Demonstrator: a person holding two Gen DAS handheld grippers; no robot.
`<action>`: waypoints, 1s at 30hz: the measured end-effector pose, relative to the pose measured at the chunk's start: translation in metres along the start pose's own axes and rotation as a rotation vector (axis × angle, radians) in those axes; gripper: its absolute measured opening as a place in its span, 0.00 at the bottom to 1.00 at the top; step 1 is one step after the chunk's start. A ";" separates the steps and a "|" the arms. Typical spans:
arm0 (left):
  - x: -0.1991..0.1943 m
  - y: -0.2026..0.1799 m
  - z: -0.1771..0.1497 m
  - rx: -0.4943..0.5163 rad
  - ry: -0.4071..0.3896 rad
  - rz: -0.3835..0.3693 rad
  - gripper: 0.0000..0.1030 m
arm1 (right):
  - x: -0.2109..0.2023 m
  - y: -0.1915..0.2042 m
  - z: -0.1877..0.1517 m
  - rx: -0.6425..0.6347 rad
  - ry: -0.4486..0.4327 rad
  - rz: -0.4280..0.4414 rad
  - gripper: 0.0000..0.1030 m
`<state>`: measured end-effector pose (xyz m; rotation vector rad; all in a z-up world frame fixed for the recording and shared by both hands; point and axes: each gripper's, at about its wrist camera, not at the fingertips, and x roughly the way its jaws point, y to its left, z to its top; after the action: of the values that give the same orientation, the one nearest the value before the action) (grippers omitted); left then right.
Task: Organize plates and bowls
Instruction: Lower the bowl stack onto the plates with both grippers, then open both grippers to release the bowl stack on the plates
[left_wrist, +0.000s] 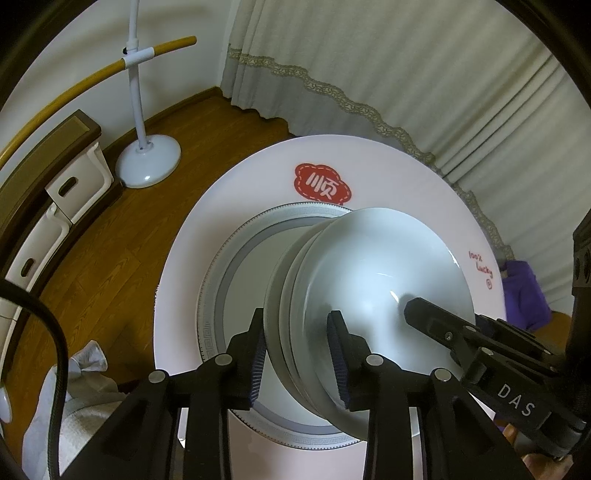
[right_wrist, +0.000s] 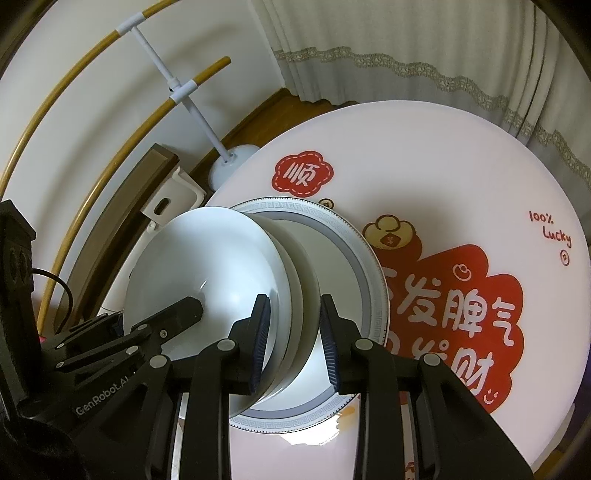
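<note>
Jaws, left (left_wrist: 298, 354): narrowly spread, pinching the near rim of the bowls (left_wrist: 369, 266), one pad inside the top bowl and one against the outer wall of the nest.

Jaws, right (right_wrist: 293, 339): same narrow set, pinching the opposite rim, one pad inside and one outside. The outer pad sits so close to the wall that firm pressure is hard to confirm. In the left wrist view this tool enters from 4 o'clock.

Bowls: white, nested, about three by the rims that show. Held from two sides.

Plate (left_wrist: 210, 295): grey key-pattern rim, directly under the bowls, showing from 8 to 12 o'clock of them in the left wrist view. Whether the bowls' foot rests on it or hangs just above cannot be told.

Desk (left_wrist: 388, 177): round, pale pink, red prints. It carries the plate. No other dish shows in either view.

Progress, judged: bowls gathered into one nest and placed over the plate, so sorting looks nearly finished. Left to do: settle or confirm the seating, then let go on both sides.
</note>
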<state>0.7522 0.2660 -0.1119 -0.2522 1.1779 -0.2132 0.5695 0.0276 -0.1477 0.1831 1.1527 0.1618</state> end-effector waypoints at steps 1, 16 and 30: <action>0.000 0.000 0.000 -0.003 0.001 -0.002 0.32 | 0.000 0.000 0.000 -0.001 0.001 0.001 0.28; -0.009 0.001 -0.008 -0.035 -0.030 0.049 0.64 | -0.002 0.003 -0.008 -0.003 0.015 0.014 0.38; -0.033 0.001 -0.019 -0.078 -0.062 0.044 0.75 | -0.025 -0.005 -0.012 0.029 -0.020 0.024 0.67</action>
<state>0.7228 0.2754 -0.0900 -0.2988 1.1303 -0.1201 0.5488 0.0181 -0.1308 0.2239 1.1335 0.1636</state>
